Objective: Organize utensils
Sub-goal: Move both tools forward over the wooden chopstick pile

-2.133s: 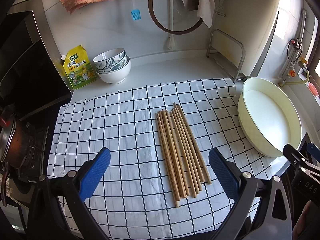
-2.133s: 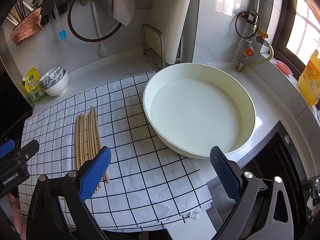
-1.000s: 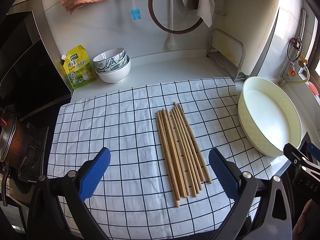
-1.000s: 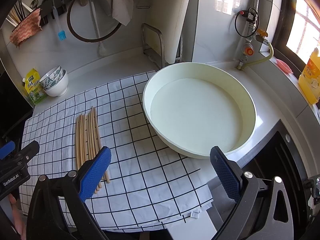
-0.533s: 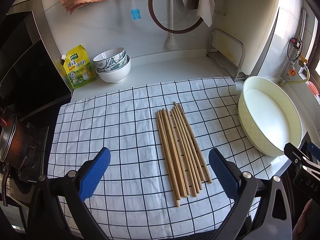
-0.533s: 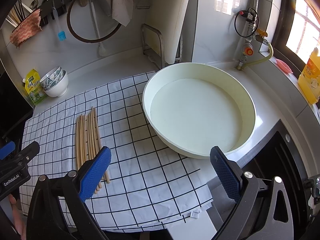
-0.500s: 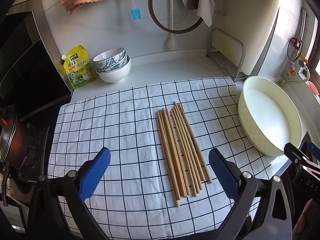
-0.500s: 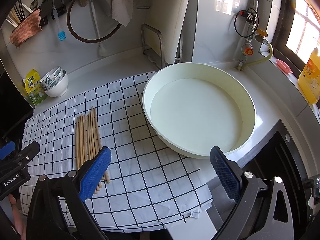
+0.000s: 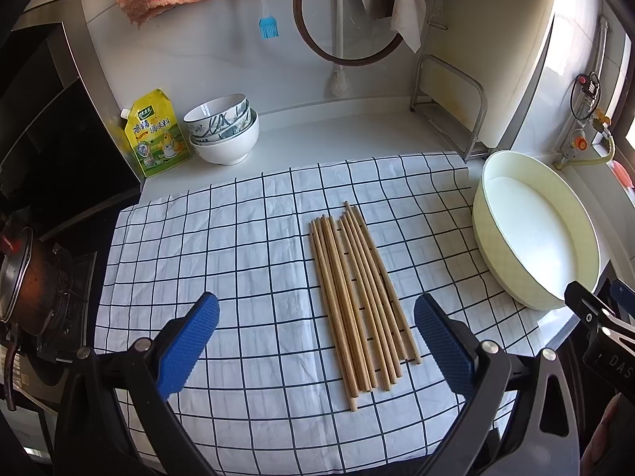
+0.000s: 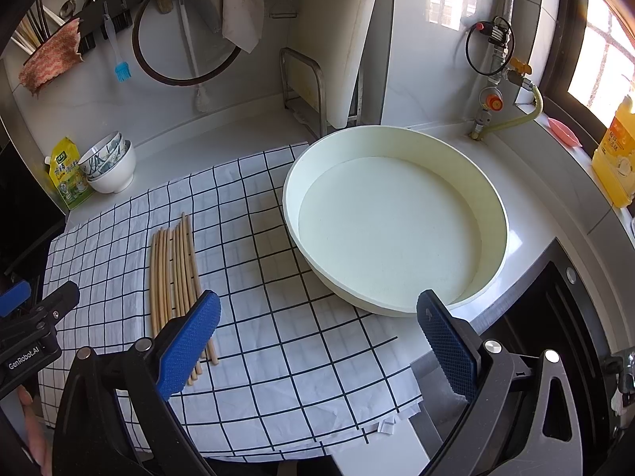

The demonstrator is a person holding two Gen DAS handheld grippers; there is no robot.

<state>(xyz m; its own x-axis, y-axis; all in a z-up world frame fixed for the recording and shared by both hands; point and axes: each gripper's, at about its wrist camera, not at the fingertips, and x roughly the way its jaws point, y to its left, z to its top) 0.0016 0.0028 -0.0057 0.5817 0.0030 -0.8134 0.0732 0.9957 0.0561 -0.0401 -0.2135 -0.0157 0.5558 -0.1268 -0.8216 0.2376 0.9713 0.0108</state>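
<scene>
Several wooden chopsticks (image 9: pixel 359 297) lie side by side on a white checked cloth (image 9: pixel 238 246); they also show in the right wrist view (image 10: pixel 172 273). My left gripper (image 9: pixel 315 341) is open and empty, held above the cloth just in front of the chopsticks' near ends. My right gripper (image 10: pixel 317 341) is open and empty, above the cloth's right edge, in front of a large cream basin (image 10: pixel 496 214). The basin also shows in the left wrist view (image 9: pixel 482 202), to the right of the chopsticks.
Stacked bowls (image 9: pixel 222 129) and a yellow seasoning pouch (image 9: pixel 154 135) stand at the back left. A metal rack (image 9: pixel 448 107) holds a white cutting board. A pot on the stove (image 9: pixel 24 277) is at the left. A yellow bottle (image 10: pixel 617 150) stands on the window ledge.
Nothing has visibly changed; both grippers stay open and nearly still.
</scene>
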